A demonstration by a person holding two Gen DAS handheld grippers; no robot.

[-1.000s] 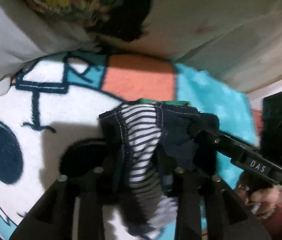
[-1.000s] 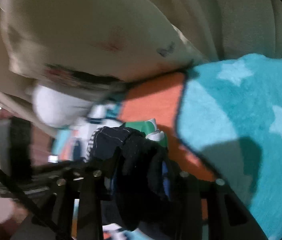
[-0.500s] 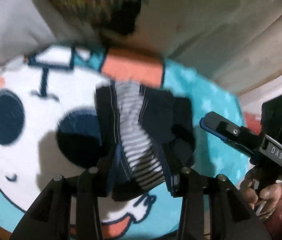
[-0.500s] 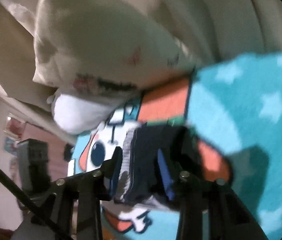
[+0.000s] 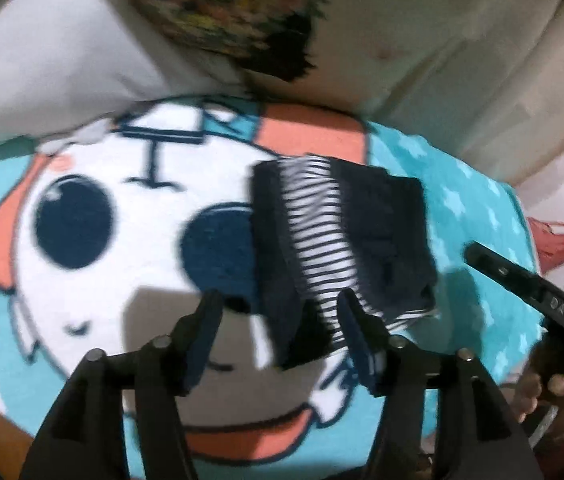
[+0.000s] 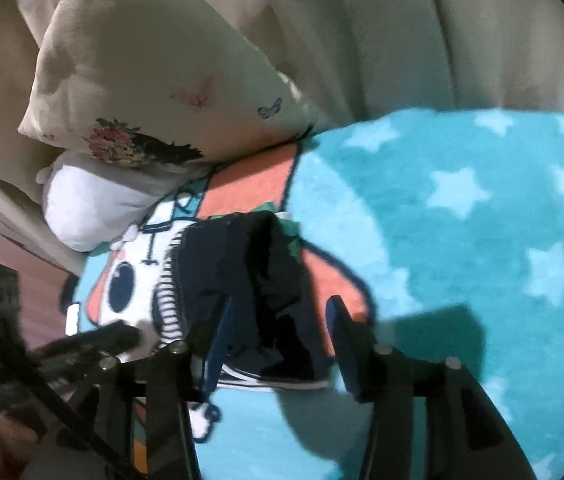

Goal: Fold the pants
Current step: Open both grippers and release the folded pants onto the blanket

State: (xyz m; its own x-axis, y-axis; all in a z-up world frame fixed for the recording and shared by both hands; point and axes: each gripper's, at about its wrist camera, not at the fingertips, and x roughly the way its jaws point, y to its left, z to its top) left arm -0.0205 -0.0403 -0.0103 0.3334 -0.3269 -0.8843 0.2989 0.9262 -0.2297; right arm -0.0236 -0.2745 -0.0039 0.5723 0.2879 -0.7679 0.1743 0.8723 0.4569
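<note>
The dark navy pants (image 5: pixel 366 236) with a black-and-white striped lining lie folded in a compact bundle on the cartoon blanket (image 5: pixel 101 292). My left gripper (image 5: pixel 277 312) is open and hangs just above the bundle's near edge, holding nothing. In the right wrist view the pants (image 6: pixel 249 276) lie just beyond my right gripper (image 6: pixel 277 324), which is open and empty. The right gripper also shows at the right edge of the left wrist view (image 5: pixel 522 280).
A floral cream pillow (image 6: pixel 153 80) and a white pillow (image 6: pixel 89 204) lie at the head of the bed. Cream bedding (image 6: pixel 402 40) rises behind the turquoise starred blanket part (image 6: pixel 462 208). A green item (image 6: pixel 292 232) peeks from under the pants.
Both grippers have let go of the pants and pulled back toward me. The folded bundle has dropped from the jaws onto the blanket and lies flat.
</note>
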